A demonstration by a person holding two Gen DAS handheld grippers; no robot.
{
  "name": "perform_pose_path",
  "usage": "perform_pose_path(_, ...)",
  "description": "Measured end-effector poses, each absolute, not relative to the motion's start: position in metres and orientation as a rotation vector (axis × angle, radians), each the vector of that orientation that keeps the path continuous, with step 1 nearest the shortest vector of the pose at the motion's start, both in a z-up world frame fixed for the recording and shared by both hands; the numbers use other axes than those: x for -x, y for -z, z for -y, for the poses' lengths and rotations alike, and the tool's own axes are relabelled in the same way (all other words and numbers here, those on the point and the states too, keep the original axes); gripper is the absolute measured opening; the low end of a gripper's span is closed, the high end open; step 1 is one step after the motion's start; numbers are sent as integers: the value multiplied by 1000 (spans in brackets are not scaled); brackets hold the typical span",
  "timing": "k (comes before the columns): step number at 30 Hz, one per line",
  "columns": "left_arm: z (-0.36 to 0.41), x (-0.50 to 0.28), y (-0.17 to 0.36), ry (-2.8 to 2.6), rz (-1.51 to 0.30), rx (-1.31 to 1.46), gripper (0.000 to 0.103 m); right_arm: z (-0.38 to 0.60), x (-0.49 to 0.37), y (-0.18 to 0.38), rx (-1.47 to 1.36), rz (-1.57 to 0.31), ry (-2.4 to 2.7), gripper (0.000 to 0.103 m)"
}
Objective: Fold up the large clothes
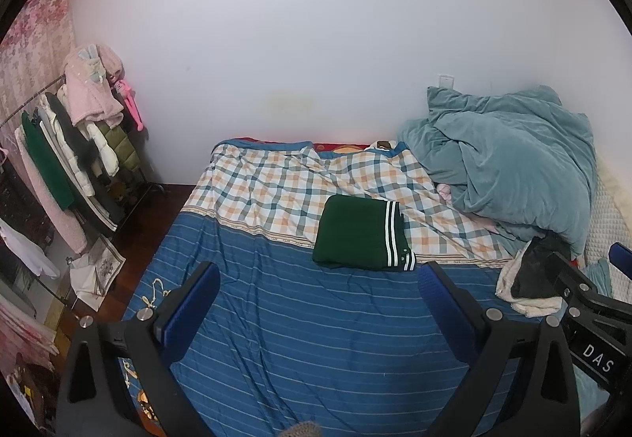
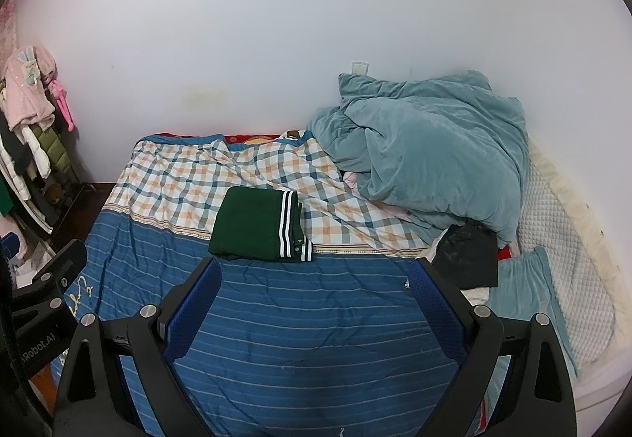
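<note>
Green folded garment (image 1: 361, 236) lay on the bed (image 1: 276, 318), straight ahead of both tongs, striped edge to the right. The left tongs (image 1: 318, 308) and right tongs (image 2: 314, 302) were released, empty, equally near.

Black item (image 2: 468, 259) right of the right tongs (image 2: 316, 279): identity unclear, partly under teal duvet (image 2: 434, 137). Clothes rack (image 1: 71, 160) left of the left tongs (image 1: 320, 287): cut by frame edge.
</note>
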State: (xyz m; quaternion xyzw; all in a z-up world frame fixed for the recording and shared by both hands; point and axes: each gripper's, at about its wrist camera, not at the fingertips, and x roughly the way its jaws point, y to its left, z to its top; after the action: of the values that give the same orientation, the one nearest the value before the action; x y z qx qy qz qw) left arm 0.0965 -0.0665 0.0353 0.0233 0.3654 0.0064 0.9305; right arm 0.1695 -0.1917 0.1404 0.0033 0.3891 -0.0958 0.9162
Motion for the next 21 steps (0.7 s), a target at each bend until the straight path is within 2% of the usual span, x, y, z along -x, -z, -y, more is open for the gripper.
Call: perform_pose_path(21,59,-97,-36,-28,-744,-52,102,193,-173,-133,-28,-796,204,98)
